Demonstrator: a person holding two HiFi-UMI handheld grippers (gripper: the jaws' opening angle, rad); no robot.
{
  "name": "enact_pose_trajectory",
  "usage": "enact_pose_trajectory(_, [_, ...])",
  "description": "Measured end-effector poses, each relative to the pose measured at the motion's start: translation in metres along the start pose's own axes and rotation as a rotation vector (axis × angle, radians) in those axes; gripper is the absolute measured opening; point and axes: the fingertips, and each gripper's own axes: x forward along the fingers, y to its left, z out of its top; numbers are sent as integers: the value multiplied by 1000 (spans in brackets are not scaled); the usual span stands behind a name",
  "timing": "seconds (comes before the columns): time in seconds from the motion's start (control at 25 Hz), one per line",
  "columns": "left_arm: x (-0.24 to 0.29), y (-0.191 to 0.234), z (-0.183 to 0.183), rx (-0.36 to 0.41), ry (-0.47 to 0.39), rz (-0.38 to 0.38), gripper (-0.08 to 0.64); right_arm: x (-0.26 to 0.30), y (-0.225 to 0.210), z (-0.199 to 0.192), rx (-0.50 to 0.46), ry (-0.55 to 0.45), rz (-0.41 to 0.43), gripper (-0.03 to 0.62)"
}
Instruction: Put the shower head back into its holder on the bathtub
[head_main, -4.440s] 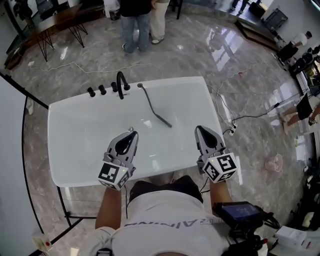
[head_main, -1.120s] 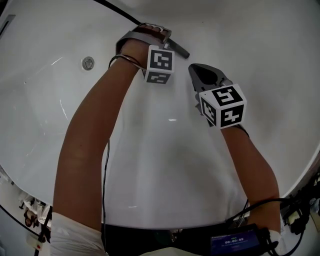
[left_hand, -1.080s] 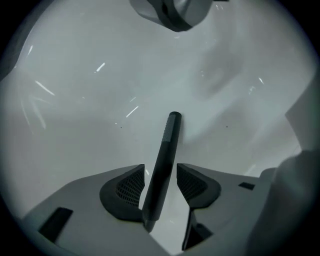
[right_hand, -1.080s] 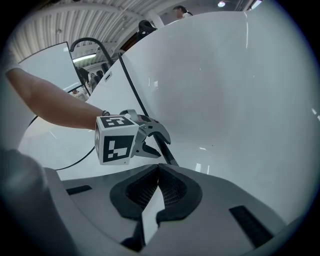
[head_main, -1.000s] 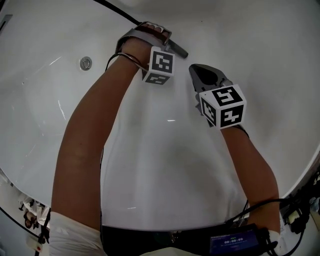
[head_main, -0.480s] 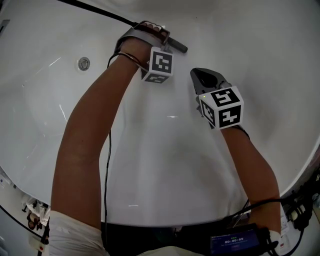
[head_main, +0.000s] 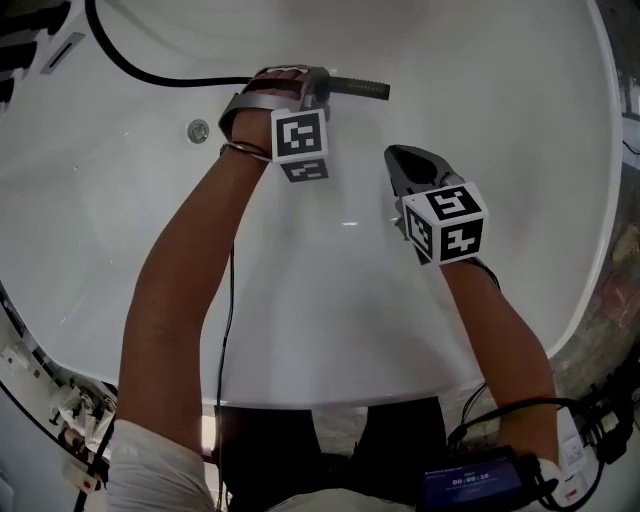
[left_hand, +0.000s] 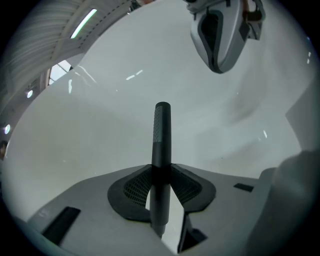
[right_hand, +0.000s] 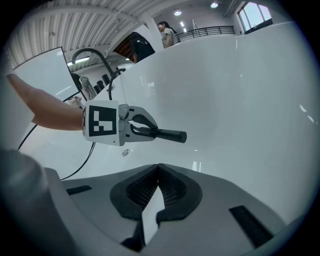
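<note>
The shower head (head_main: 356, 89) is a slim dark wand on a black hose (head_main: 130, 70), held above the white bathtub (head_main: 330, 300) floor. My left gripper (head_main: 318, 90) is shut on its handle; its jaws have just been closing around it. In the left gripper view the wand (left_hand: 161, 140) stands pinched between the pads (left_hand: 137, 187) and sticks out past them. The right gripper view shows that left gripper (right_hand: 142, 127) with the wand (right_hand: 167, 134) pointing right. My right gripper (head_main: 405, 160) hovers beside it, shut on nothing, its jaws meeting at their tips (right_hand: 159, 167).
A round drain fitting (head_main: 199, 130) sits in the tub wall left of my left hand. The black faucet (right_hand: 95, 55) and knobs (right_hand: 102, 80) stand on the far tub rim. People (right_hand: 167, 32) stand beyond the tub. The tub's rim (head_main: 600, 230) curves along the right.
My left gripper has closed on the shower head and lifted it off the tub floor, rolling so the wand points right. The right gripper has risen a little.
</note>
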Motion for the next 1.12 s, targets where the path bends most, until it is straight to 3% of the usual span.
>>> enact_pose_trajectory(0.28, [-128,53,33,-294,-161,129,127,-61,38,46,41,-101,-4,11])
enact_pose_trajectory(0.64, [-354,122,69,-603,-415,348,127,-170,107,115,93,-248,-4,11])
enact_pose_trajectory(0.92, [-509,176,58,-797,-531,491,127,-256,155,171,143,-370,1,11])
enact_pose_trajectory(1.12, [-618,204,47,-875,-617,573,128,-307,198,200,144,-417,23,11])
